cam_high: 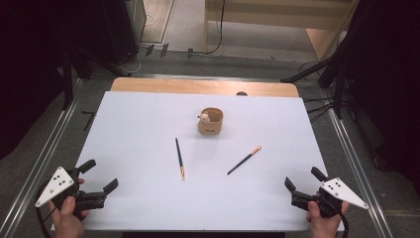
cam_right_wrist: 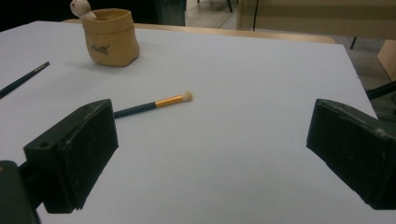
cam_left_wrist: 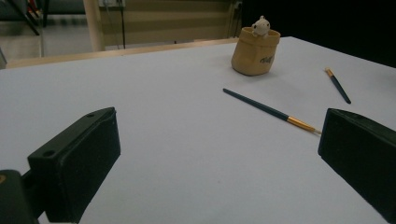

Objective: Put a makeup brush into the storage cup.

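Note:
A tan pot with a small white figure on its rim stands mid-table, also seen in the left gripper view and the right gripper view. Two dark brushes with gold ferrules lie flat on the white sheet: the left brush and the right brush. My left gripper is open at the near left corner, nothing between its jaws. My right gripper is open at the near right corner, also empty.
The white sheet covers a wooden table whose far edge shows. Metal rails run along both sides, with stands and cables on the floor beyond.

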Motion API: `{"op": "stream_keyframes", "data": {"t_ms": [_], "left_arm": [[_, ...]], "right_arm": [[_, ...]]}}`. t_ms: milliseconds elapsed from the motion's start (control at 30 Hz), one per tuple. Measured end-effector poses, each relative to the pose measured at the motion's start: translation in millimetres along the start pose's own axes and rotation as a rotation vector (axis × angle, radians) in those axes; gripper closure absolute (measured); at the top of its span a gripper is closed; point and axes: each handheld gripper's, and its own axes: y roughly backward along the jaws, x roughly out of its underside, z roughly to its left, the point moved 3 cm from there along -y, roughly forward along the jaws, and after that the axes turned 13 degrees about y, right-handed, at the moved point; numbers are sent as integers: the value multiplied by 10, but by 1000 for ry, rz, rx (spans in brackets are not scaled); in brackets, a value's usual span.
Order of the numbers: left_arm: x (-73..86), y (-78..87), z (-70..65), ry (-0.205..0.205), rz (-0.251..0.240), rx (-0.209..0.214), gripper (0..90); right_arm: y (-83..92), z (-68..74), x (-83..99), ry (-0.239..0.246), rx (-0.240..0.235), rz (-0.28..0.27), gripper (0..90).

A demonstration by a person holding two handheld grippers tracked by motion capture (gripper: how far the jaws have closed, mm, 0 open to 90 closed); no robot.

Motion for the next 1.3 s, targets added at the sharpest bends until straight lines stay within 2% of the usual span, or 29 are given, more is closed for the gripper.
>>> {"op": "stream_keyframes", "data": {"t_ms": [333, 433, 700, 767, 967, 1000, 1033, 1067, 1300], "left_arm": [[-7, -42, -30, -3, 6, 10, 0], [-3, -63, -48, -20, 13, 3, 0], [19, -96, -79, -19, 22, 15, 0], [20, -93, -74, -16, 23, 13, 0], [24, -99, -71, -12, 24, 11, 0], [25, -101, -74, -11, 24, 13, 0], [25, -102, -77, -12, 24, 16, 0], [25, -101, -79, -14, 24, 17, 0], [34, -98, -75, -15, 27, 19, 0]], "right_arm": [[4, 51, -43, 5, -18, 8, 49], [-19, 83, -120, 24, -37, 12, 61], [-128, 148, -316, 54, -80, 33, 65], [-192, 157, -415, 68, -101, 55, 66], [-329, 159, -571, 76, -130, 68, 84], [-401, 163, -614, 87, -141, 87, 91], [-401, 163, -614, 87, -141, 87, 91], [-478, 174, -658, 98, -161, 109, 106], [-673, 189, -814, 132, -206, 159, 115]]}}
